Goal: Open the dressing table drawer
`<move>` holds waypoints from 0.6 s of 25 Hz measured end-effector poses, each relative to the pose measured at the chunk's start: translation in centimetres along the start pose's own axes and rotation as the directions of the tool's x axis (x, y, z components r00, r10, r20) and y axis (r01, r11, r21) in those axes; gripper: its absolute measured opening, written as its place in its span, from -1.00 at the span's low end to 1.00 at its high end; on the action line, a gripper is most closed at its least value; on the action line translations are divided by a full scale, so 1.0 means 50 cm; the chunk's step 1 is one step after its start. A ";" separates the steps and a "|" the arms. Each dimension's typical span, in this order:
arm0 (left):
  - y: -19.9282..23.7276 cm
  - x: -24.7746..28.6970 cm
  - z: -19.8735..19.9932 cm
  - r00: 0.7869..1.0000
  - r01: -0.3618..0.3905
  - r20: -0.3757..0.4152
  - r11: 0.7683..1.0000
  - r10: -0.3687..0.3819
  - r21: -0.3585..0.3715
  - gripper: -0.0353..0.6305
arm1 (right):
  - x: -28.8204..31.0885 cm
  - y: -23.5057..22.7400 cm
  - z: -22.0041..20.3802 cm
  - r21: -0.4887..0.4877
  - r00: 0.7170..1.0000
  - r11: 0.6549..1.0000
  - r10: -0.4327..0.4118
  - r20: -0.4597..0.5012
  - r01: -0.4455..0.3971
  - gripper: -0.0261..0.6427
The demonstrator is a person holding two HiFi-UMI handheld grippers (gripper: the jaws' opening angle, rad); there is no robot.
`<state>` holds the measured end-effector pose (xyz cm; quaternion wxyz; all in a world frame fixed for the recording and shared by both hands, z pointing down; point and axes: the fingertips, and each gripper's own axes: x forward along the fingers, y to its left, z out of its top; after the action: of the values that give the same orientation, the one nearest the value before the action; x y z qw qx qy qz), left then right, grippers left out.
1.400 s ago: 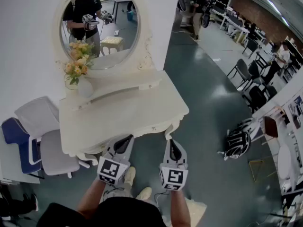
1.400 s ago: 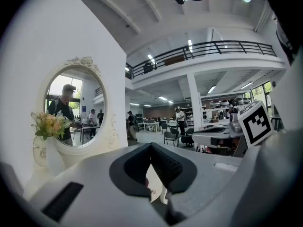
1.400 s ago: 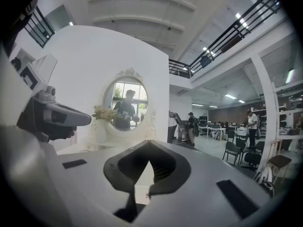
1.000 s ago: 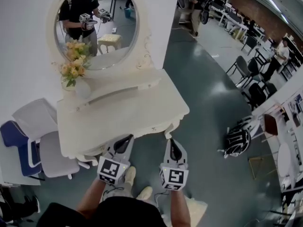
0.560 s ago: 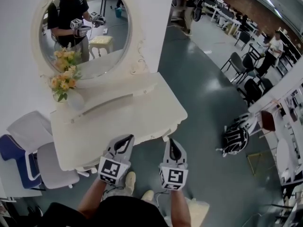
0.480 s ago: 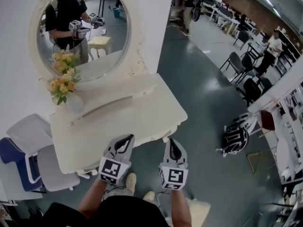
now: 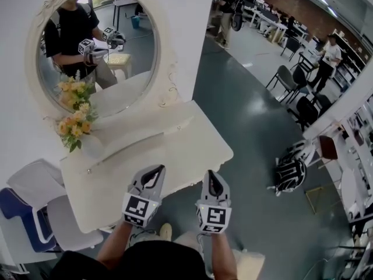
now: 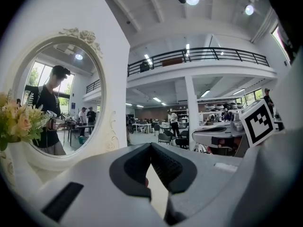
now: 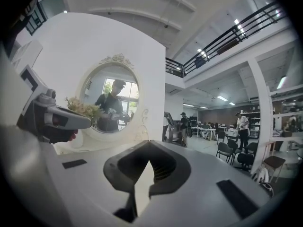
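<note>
Grippers: left gripper (image 7: 156,169) and right gripper (image 7: 211,174) hovering lower centre, jaws together, empty.
Drawer: hiding under counter (image 7: 175,142) front edge, mid-frame.
Risk: closed jaws glancing off it unless opened first.

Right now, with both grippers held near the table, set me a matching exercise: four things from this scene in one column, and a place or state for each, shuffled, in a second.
Things
1. bouquet of yellow and peach flowers
2. dark blue chair
3. black-and-white bag
4. right gripper

Places or states
A. on the grey floor, right of the cream dressing table
B. jaws shut, nothing between them
C. before the oval mirror, at the table's left end
D. left of the table, beside white chairs

Pairs: 1-C, 2-D, 3-A, 4-B
</note>
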<state>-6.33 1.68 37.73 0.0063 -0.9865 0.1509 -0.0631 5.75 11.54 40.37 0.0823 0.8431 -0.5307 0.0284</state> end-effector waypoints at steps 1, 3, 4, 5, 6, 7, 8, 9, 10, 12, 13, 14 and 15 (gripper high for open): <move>0.008 0.005 0.000 1.000 0.000 -0.001 1.000 0.000 -0.003 -0.90 | 0.010 0.003 0.002 -0.002 1.000 1.000 0.002 -0.001 -0.002 -0.93; 0.022 0.018 -0.003 1.000 -0.001 -0.007 1.000 0.000 -0.010 -0.89 | 0.032 0.004 0.005 -0.010 1.000 1.000 0.005 0.000 -0.005 -0.93; 0.029 0.025 -0.003 1.000 -0.002 -0.006 1.000 0.002 -0.010 -0.89 | 0.043 0.003 0.006 -0.014 1.000 1.000 0.007 0.003 -0.007 -0.93; 0.035 0.033 -0.003 1.000 -0.003 -0.006 1.000 0.003 -0.012 -0.89 | 0.054 0.002 0.007 -0.016 1.000 1.000 0.009 0.006 -0.009 -0.93; 0.041 0.041 -0.002 1.000 -0.005 -0.006 1.000 0.005 -0.014 -0.89 | 0.065 0.000 0.007 -0.016 1.000 1.000 0.011 0.007 -0.011 -0.93; 0.047 0.049 -0.001 1.000 -0.007 -0.004 1.000 0.007 -0.012 -0.89 | 0.076 -0.002 0.007 -0.013 1.000 1.000 0.011 0.007 -0.011 -0.93; 0.052 0.059 0.000 1.000 -0.009 -0.001 1.000 0.009 -0.009 -0.89 | 0.087 -0.007 0.006 -0.008 1.000 1.000 0.011 0.008 -0.011 -0.93; 0.056 0.068 0.000 1.000 -0.012 -0.001 1.000 0.012 -0.008 -0.90 | 0.099 -0.012 0.004 -0.006 1.000 1.000 0.012 0.013 -0.012 -0.93; 0.061 0.079 -0.001 1.000 -0.016 -0.003 1.000 0.016 -0.009 -0.89 | 0.112 -0.017 0.003 -0.006 1.000 1.000 0.016 0.018 -0.016 -0.93; 0.073 0.102 -0.005 1.000 -0.030 -0.008 0.999 0.030 -0.018 -0.89 | 0.139 -0.023 0.007 -0.011 0.999 0.999 0.034 0.011 -0.033 -0.93; 0.081 0.114 -0.008 0.999 -0.040 -0.012 0.999 0.040 -0.022 -0.89 | 0.154 -0.026 0.009 -0.013 0.999 0.999 0.046 0.015 -0.045 -0.93; 0.088 0.127 -0.011 0.999 -0.050 -0.017 0.998 0.049 -0.027 -0.89 | 0.171 -0.028 0.010 -0.015 0.998 0.998 0.060 0.030 -0.060 -0.93; 0.095 0.140 -0.015 0.998 -0.060 -0.022 0.998 0.059 -0.032 -0.89 | 0.188 -0.032 0.009 -0.018 0.996 0.997 0.075 0.042 -0.074 -0.93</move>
<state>-1.22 -4.91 39.17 -0.0097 -0.9809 0.1812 -0.0708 11.27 3.76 41.04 0.0765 0.8225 -0.5635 0.0091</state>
